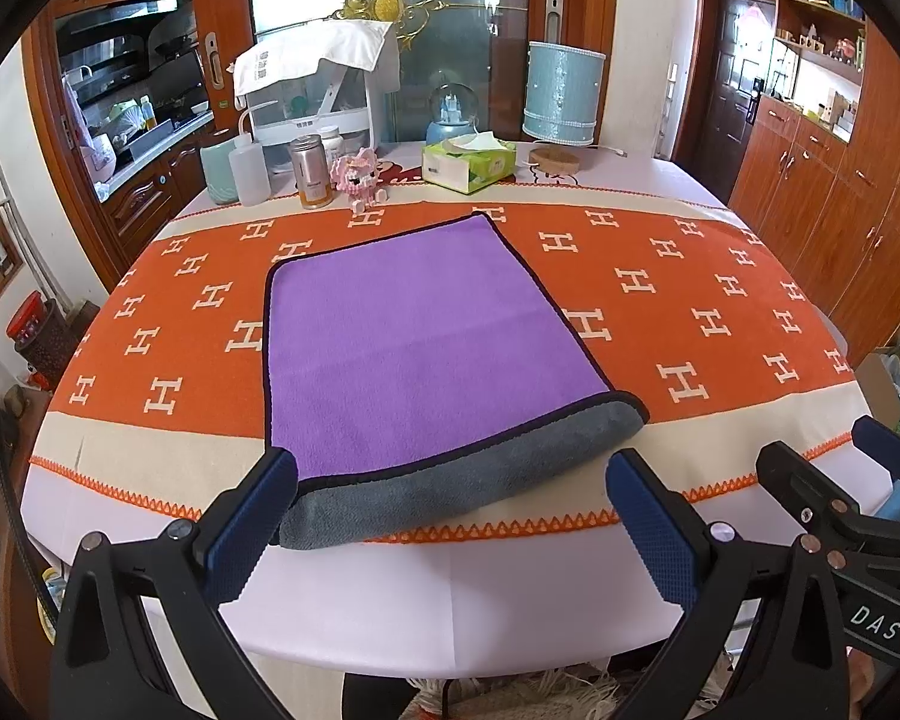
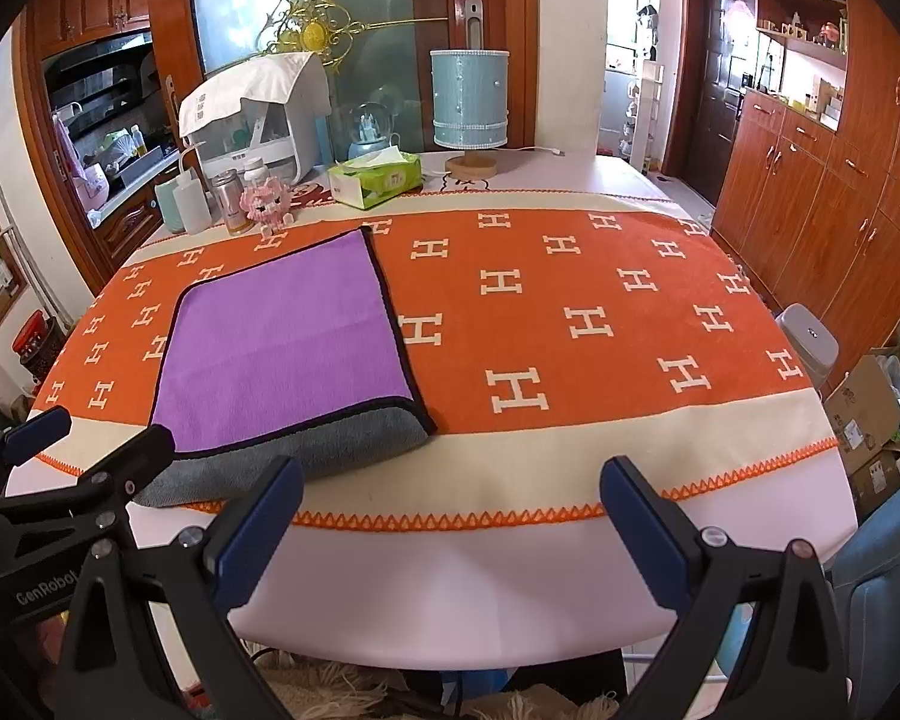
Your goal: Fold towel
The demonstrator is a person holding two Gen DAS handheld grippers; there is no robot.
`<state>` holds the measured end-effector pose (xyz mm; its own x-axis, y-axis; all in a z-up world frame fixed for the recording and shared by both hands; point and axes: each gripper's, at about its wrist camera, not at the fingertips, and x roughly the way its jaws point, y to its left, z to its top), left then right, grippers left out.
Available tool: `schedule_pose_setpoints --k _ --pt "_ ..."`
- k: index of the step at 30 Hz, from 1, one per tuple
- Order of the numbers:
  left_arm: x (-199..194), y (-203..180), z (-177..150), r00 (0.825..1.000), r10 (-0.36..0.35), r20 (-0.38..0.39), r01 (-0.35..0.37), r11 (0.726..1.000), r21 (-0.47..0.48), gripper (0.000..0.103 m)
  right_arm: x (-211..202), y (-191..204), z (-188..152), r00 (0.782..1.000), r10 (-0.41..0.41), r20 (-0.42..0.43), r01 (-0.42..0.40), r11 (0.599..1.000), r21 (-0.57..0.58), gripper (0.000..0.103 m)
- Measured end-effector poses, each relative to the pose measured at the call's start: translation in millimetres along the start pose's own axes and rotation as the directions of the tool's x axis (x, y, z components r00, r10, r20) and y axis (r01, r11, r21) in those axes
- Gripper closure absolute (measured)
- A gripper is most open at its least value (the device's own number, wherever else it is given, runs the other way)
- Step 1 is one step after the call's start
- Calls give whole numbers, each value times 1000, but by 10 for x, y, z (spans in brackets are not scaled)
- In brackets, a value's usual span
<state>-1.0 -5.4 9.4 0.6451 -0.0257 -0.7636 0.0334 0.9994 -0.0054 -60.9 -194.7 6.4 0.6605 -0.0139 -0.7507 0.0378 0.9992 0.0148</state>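
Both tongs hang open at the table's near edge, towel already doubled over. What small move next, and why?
Probably ease the left tongs forward onto the towel at its near grey fold: both are open, hold nothing, and that edge lies right between the left pair's fingers. The right tongs sit off to its side.

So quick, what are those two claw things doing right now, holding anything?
Left gripper: open, holding nothing, hanging by the near edge of the purple towel.
Right gripper: open, holding nothing.

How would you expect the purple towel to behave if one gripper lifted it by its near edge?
The purple towel would probably drape limply; its near edge already curls over soft grey backing. It looks plush, so likely light yet grippy. The folded layers may slide apart.
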Motion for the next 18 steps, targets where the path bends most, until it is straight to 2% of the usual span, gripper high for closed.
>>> schedule_pose_setpoints --k 18 --pt "-53 10 -1 1000 -8 17 8 1000 1 1 -67 20 27 1000 10 26 -10 1000 3 3"
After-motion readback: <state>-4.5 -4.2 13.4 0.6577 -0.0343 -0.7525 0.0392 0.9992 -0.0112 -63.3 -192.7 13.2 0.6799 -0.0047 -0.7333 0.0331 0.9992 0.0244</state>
